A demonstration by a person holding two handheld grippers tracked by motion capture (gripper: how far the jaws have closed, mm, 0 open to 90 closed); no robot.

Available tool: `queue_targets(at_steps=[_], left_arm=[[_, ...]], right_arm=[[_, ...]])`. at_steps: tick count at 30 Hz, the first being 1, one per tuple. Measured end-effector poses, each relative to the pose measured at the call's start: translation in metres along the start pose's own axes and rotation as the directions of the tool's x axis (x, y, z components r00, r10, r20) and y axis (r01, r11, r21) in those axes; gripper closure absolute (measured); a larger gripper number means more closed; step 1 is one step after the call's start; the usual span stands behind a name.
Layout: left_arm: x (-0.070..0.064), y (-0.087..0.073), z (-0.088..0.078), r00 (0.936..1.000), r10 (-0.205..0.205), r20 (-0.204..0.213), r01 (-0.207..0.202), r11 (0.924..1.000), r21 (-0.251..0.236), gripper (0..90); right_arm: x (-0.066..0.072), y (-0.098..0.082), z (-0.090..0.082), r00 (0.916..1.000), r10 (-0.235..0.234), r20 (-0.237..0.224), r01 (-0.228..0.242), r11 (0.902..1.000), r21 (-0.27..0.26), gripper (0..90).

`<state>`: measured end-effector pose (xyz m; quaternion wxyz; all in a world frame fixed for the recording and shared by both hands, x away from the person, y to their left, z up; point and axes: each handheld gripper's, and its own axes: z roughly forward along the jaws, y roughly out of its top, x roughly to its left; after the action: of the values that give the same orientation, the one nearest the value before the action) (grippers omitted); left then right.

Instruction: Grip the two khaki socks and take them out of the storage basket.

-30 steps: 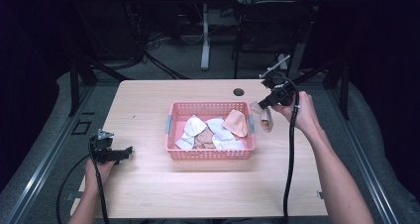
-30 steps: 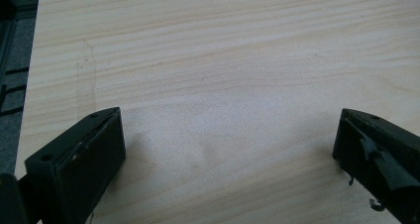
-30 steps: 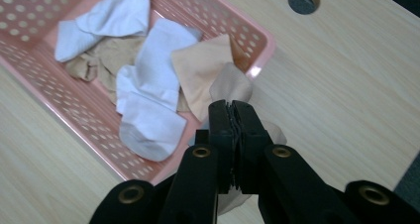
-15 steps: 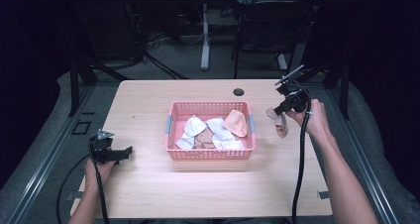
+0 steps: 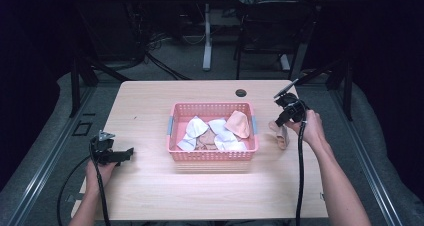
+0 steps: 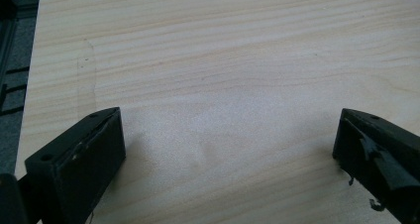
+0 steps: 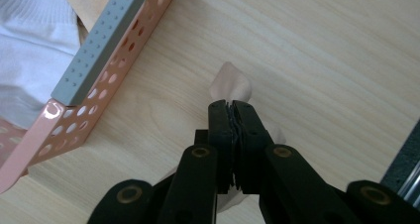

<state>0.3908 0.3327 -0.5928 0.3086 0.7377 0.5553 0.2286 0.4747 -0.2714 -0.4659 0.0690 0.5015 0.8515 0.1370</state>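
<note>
Left gripper (image 5: 112, 153): held low over the near-left part of the light wood table (image 5: 150, 196), jaws spread wide with only bare tabletop between them in the left gripper view. Pink perforated basket (image 5: 212, 153): centre of the table, grey handle on each short side, containing folded white cloths (image 5: 195, 131) and one peach-coloured cloth (image 5: 239, 123). Round black grommet (image 5: 241, 93): far edge of the table, behind the basket. Right gripper (image 7: 232, 110): just beside the basket's right end, jaws pressed together on a pale pink cloth (image 7: 230, 85), which hangs down to the tabletop outside the basket.
</note>
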Motion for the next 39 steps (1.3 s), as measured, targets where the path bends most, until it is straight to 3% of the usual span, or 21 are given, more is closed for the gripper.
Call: queue_targets(at_steps=[1, 3, 5, 6, 7, 12, 13, 15, 20, 26, 27, 30, 39], left_arm=[[0.0, 0.0, 0.0, 1.0, 0.0, 0.0, 0.0, 1.0, 0.0, 0.0], [0.0, 0.0, 0.0, 1.0, 0.0, 0.0, 0.0, 1.0, 0.0, 0.0], [0.0, 0.0, 0.0, 1.0, 0.0, 0.0, 0.0, 1.0, 0.0, 0.0], [0.0, 0.0, 0.0, 1.0, 0.0, 0.0, 0.0, 1.0, 0.0, 0.0], [0.0, 0.0, 0.0, 1.0, 0.0, 0.0, 0.0, 1.0, 0.0, 0.0], [0.0, 0.0, 0.0, 1.0, 0.001, 0.0, -0.001, 1.0, -0.001, 0.0], [0.0, 0.0, 0.0, 1.0, 0.001, 0.0, -0.001, 1.0, -0.001, 0.0], [0.0, 0.0, 0.0, 1.0, 0.0, 0.0, 0.0, 1.0, 0.0, 0.0], [0.0, 0.0, 0.0, 1.0, 0.0, 0.0, 0.0, 1.0, 0.0, 0.0], [0.0, 0.0, 0.0, 1.0, 0.0, 0.001, 0.0, 1.0, 0.0, 0.0], [0.0, 0.0, 0.0, 1.0, 0.0, 0.001, 0.0, 1.0, 0.0, 0.0], [0.0, 0.0, 0.0, 1.0, 0.001, 0.001, -0.001, 1.0, 0.0, 0.0], [0.0, 0.0, 0.0, 1.0, 0.002, 0.003, -0.002, 1.0, -0.001, 0.0]], right_arm=[[-0.001, 0.0, 0.002, 1.0, 0.005, -0.003, -0.005, 1.0, -0.007, 84.0], [0.0, 0.0, 0.004, 0.9996, 0.025, -0.008, -0.026, 0.9994, -0.022, 70.9], [0.0, 0.001, 0.002, 0.9999, 0.001, -0.015, -0.001, 0.9999, -0.013, 65.2], [0.002, 0.001, -0.002, 0.9998, 0.003, -0.021, -0.004, 0.9998, -0.019, 53.9], [0.002, 0.001, -0.002, 0.9998, 0.003, -0.021, -0.004, 0.9998, -0.019, 53.9], [0.012, 0.007, -0.021, 0.998, -0.028, -0.056, 0.023, 0.9956, -0.091, 33.3], [0.012, 0.007, -0.021, 0.998, -0.028, -0.056, 0.023, 0.9956, -0.091, 33.3], [0.022, 0.014, -0.029, 0.9962, -0.07, -0.052, 0.063, 0.991, -0.118, 28.1], [0.038, 0.026, -0.037, 0.9908, -0.116, -0.07, 0.104, 0.9825, -0.154, 25.0], [0.063, 0.049, -0.041, 0.9803, -0.182, -0.077, 0.168, 0.9726, -0.16, 24.6], [0.07, 0.056, -0.039, 0.9792, -0.186, -0.082, 0.17, 0.9705, -0.171, 24.8], [0.075, 0.063, -0.035, 0.9745, -0.208, -0.084, 0.193, 0.9673, -0.165, 25.7], [0.092, 0.085, -0.002, 0.9732, -0.207, -0.101, 0.193, 0.9721, -0.134, 34.8]])
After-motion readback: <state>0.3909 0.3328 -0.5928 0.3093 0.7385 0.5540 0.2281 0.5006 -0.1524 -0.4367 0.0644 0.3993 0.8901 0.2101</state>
